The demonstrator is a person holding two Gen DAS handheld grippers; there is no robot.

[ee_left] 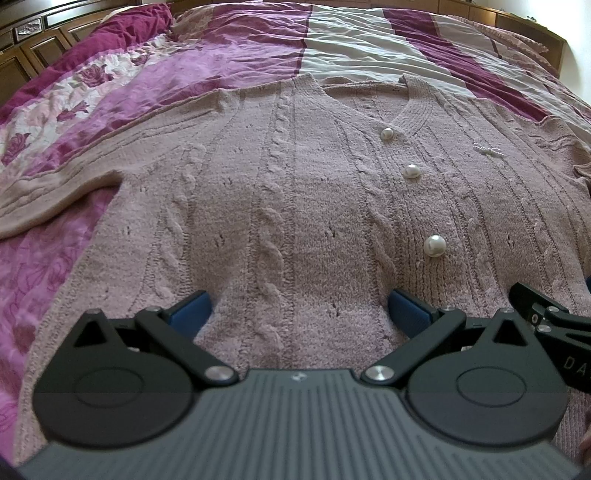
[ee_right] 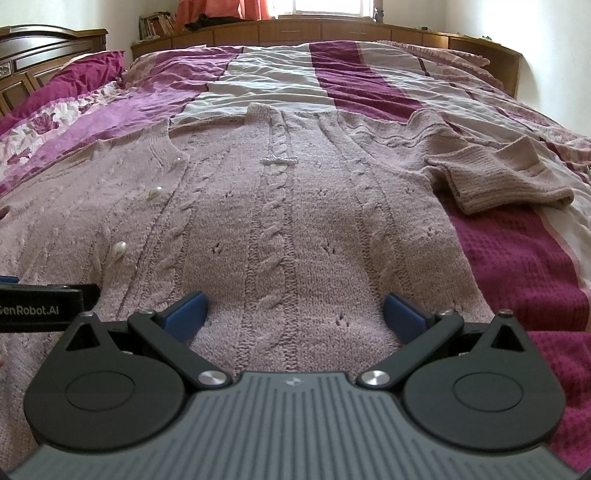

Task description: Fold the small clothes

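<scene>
The pale mauve cable-knit cardigan (ee_left: 295, 177) lies spread flat, front up, across the near half of the bed, hem toward both cameras and V-neck pointing away. Under it runs a bedspread (ee_left: 332, 48) in broad bands of magenta, plum and pale grey, with a rose-print strip (ee_left: 55, 110) off to the left side. Beyond that, a dark wooden headboard (ee_right: 44, 48) sits at the far left and a low wooden cabinet (ee_right: 295, 31) runs along the far wall under a bright window with orange curtains (ee_right: 221, 7).

Now the tools: the left gripper (ee_left: 299, 312) hovers low over the hem area, blue pads (ee_left: 190, 308) spread wide with nothing between them but knit below. The right gripper (ee_right: 293, 314) sits just beside it, over the wearer's other half of the hem, jaws likewise wide apart and holding nothing; its black linkage pokes into the left wrist view's right edge. Whether the pads actually touch the wool is hard to tell.

On the garment itself, three pearl buttons (ee_left: 412, 171) march down the placket, a small pearl bow (ee_right: 279, 160) decorates the chest, and cable braids run lengthwise. One sleeve (ee_left: 55, 192) stretches out flat to the left; the other sleeve (ee_right: 509, 173) lies bunched, ribbed cuff doubled back, on the right.
</scene>
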